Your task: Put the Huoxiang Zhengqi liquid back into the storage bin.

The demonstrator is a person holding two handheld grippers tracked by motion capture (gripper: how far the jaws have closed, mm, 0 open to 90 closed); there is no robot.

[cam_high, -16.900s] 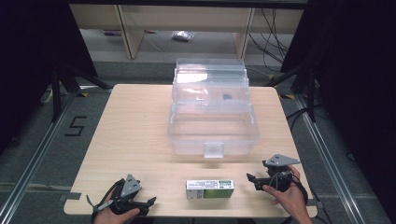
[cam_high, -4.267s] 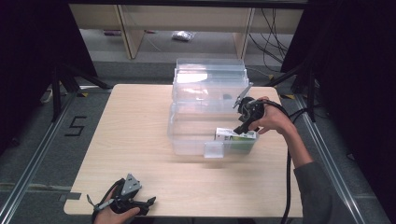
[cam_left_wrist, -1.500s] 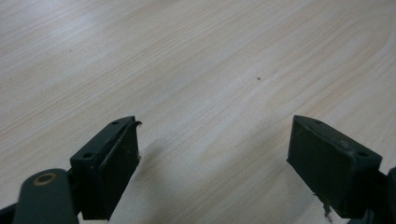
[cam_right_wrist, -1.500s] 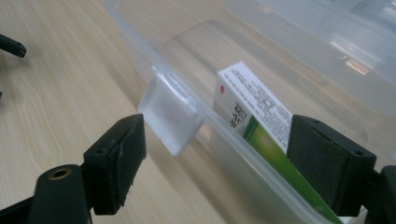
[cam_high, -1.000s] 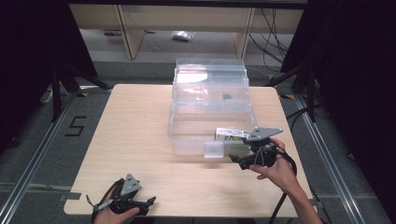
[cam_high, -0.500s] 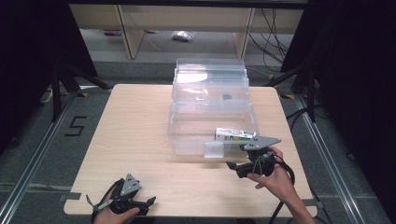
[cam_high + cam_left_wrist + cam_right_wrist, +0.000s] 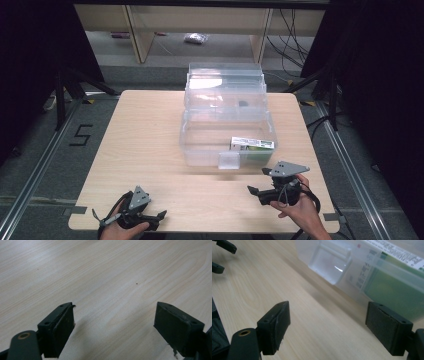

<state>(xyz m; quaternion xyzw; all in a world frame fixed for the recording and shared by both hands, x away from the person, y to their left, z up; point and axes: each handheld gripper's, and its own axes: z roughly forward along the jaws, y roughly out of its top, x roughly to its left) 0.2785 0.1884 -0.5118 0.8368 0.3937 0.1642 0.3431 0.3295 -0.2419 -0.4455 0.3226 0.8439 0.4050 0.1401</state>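
Note:
A clear plastic box [image 7: 200, 145] stands mid-table with its lid [image 7: 225, 80] tipped up at the back. A green and white carton [image 7: 252, 145] lies inside it at the front right. Through the box's wall the carton [image 7: 392, 287] looks green, beside the front latch [image 7: 332, 265]. My right gripper [image 7: 257, 181] is open and empty, held over the table just in front of the box's right corner. In its own view the right gripper [image 7: 327, 312] has its jaws wide apart. My left gripper [image 7: 155, 217] rests open near the front left edge; the left gripper [image 7: 115, 312] frames bare wood.
The wooden table [image 7: 140, 140] has free room left of the box and along the front. The left gripper's jaws [image 7: 223, 255] show far off in the right gripper view. Behind the table stand shelves [image 7: 140, 30]; cables [image 7: 295, 25] hang at the back right.
My right gripper has drawn back from the box toward the table's front edge, open and empty. The carton stays in the box. The left gripper has not moved.

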